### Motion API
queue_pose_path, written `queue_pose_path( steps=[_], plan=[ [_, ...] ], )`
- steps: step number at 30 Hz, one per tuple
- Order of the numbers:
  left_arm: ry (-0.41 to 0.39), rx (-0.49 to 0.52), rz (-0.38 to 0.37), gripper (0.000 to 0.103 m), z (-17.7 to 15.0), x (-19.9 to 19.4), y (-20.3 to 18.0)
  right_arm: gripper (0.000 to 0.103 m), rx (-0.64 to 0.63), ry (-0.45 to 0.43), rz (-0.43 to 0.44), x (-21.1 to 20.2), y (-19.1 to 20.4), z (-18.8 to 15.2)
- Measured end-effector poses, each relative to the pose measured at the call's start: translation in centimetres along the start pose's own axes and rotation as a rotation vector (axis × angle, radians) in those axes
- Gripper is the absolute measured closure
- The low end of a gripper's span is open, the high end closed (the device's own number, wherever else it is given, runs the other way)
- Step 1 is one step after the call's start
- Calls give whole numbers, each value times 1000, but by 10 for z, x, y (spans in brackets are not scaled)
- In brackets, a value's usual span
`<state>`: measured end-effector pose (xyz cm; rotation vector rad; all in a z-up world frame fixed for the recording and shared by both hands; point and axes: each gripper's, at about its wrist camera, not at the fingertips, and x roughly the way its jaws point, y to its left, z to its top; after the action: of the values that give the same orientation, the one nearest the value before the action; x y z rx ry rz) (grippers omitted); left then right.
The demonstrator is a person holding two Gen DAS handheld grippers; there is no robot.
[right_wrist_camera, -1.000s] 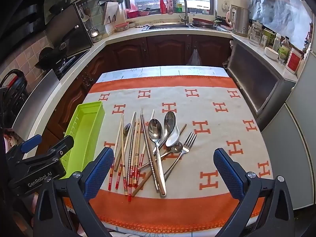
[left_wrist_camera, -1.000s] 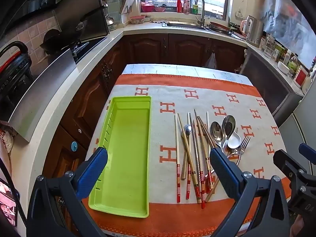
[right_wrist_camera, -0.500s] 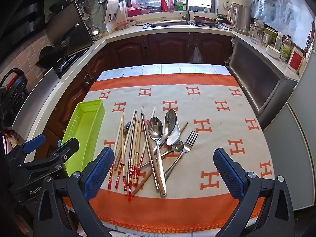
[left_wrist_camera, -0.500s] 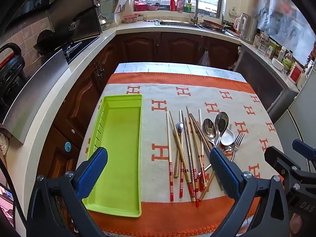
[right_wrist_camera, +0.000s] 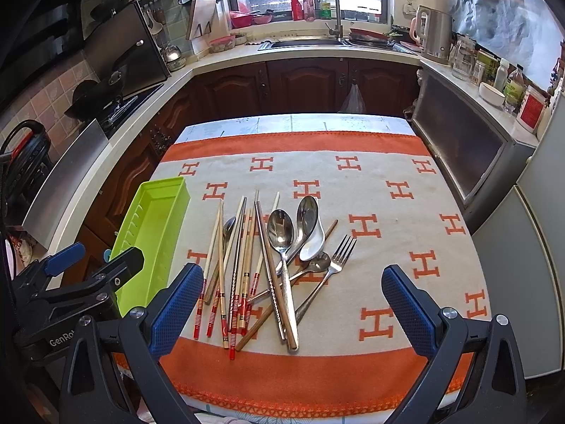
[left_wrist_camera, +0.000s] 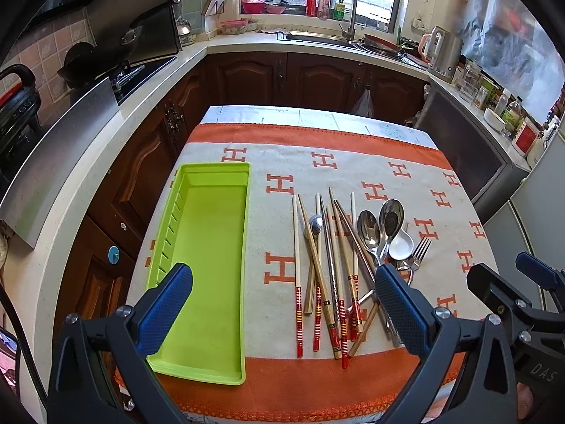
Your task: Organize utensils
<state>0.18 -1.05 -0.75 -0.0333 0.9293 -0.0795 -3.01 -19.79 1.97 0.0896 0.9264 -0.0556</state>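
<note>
A lime-green tray (left_wrist_camera: pixel 208 247) lies empty at the table's left side; it also shows in the right wrist view (right_wrist_camera: pixel 152 233). A heap of utensils lies mid-table: several red-tipped chopsticks (left_wrist_camera: pixel 319 272) (right_wrist_camera: pixel 233 268), metal spoons (left_wrist_camera: pixel 369 228) (right_wrist_camera: pixel 280 233), a white spoon (left_wrist_camera: pixel 400 245) and a fork (left_wrist_camera: pixel 420 251) (right_wrist_camera: pixel 340 252). My left gripper (left_wrist_camera: pixel 282 304) is open and empty, hovering over the near edge between tray and chopsticks. My right gripper (right_wrist_camera: pixel 287 304) is open and empty above the near ends of the utensils.
The table wears an orange-and-cream cloth (right_wrist_camera: pixel 388 212) with H marks. Kitchen counters (left_wrist_camera: pixel 141 106) ring the table on the left, far side and right, with a sink (right_wrist_camera: pixel 317 42) at the back and a kettle (right_wrist_camera: pixel 436 35).
Both grippers have drawn slightly back and up from the table, so the utensils and tray sit a little higher in each view. Nothing on the table moved.
</note>
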Motion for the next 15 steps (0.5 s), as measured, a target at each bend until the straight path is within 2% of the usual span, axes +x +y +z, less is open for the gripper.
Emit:
queue_pose_path(
  steps=[15],
  plan=[
    [20, 0, 26, 1, 1, 7, 1, 1, -2, 2, 2, -1, 1, 2]
  ],
)
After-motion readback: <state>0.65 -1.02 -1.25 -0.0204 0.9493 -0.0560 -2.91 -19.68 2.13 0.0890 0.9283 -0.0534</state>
